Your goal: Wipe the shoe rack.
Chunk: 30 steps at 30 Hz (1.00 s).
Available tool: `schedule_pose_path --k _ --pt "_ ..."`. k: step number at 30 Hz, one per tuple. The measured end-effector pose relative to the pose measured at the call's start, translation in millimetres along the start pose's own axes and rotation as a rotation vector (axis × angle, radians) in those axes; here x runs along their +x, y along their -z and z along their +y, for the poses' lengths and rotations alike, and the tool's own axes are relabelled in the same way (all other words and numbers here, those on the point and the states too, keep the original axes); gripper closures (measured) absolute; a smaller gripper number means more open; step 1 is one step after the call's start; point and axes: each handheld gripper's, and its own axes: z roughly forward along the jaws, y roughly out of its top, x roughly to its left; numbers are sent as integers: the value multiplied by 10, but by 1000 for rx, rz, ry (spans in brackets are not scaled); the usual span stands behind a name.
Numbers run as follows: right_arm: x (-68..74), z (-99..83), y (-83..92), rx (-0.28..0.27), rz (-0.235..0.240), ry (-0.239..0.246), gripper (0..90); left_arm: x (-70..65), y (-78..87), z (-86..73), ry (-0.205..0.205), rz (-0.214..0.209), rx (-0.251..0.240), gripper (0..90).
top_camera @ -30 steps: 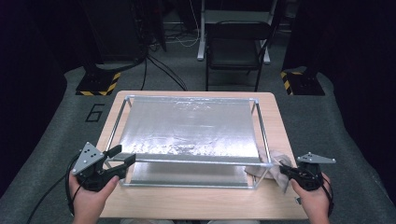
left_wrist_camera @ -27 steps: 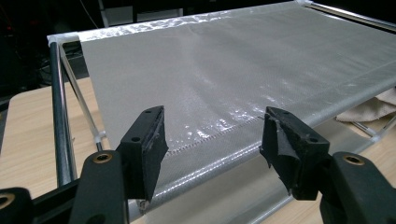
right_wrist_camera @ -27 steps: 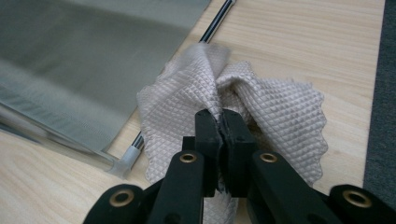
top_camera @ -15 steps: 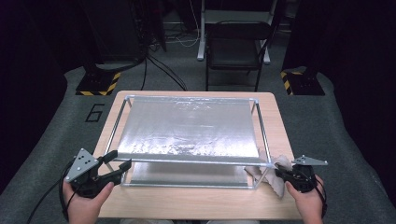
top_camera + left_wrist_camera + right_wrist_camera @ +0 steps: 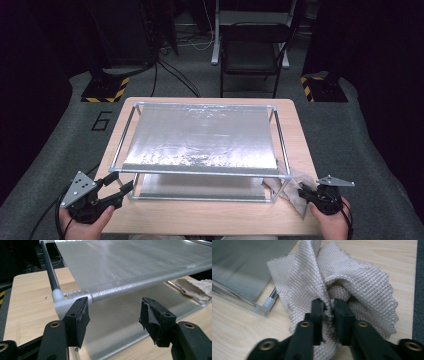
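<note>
The right gripper (image 5: 328, 308) has its two black jaws nearly together; they have just been opening a little, with a pinched fold of the beige, diamond-textured cloth with a scalloped edge (image 5: 352, 282) between them. The cloth bunches up from the jaws and spreads over the light wooden table (image 5: 234, 322), touching the near right corner of the silver tube-framed rack with a shiny foil-like sheet (image 5: 200, 135). The left gripper (image 5: 113, 315), jaws wide apart and empty, sits just before the rack's near left corner, well apart from the cloth.
</note>
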Motion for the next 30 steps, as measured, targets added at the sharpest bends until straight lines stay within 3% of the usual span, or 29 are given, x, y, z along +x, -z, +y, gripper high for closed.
schedule_pose_path --k 2,3,13,16,22,30 --pt "11 -16 25 -10 -5 6 719 9 -11 -49 -4 -6 7 399" --pt "36 -18 52 -20 -16 5 665 8 -25 -72 -3 -4 5 399" --pt "217 -100 108 -104 -18 15 561 6 -167 -281 -4 -10 15 400" --pt "281 -149 122 -98 13 21 557 22 -220 -361 4 -19 26 399" --pt "362 -222 90 -115 -2 27 544 64 -330 -519 30 -26 46 402" --pt "413 -322 69 -113 8 14 532 101 -380 -639 25 -15 47 402"
